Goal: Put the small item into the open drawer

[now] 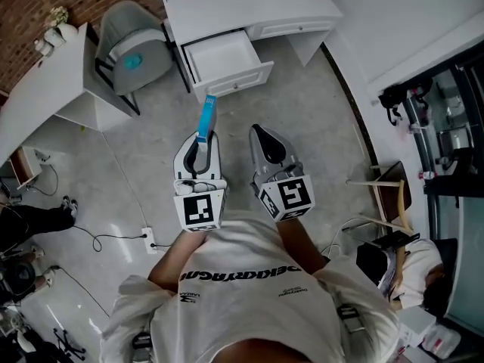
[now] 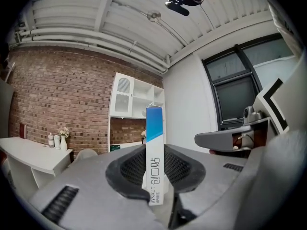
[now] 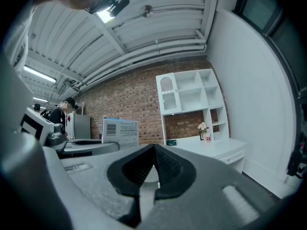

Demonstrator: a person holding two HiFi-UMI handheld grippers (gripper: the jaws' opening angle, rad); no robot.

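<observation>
Left hand-held gripper [image 1: 203,142]: pinched on the small box, one pad against each broad face near its lower end; pointed forward toward the drawer.
Small box [image 1: 206,118]: narrow blue-and-white carton, standing out beyond the jaws, carried in the air above the floor [image 1: 151,172], short of the drawer and not yet in it.
Handling, as judged: likely light; thin card, stiff along its edges but easily dented across the faces; printed surface smooth enough to slip. A moderate hold on the flat faces at the low end suited it, leaving the far end free to enter first.
Open drawer [image 1: 227,60]: white, pulled out of the white desk [image 1: 249,6]; interior appeared bare; ahead of both tools, well apart from the box.
Right hand-held gripper [image 1: 259,134]: jaws pressed together, nothing between them; just beside the left one, aimed the same way.
Arms: elbows bent, both tools held near the chest, roughly level.
</observation>
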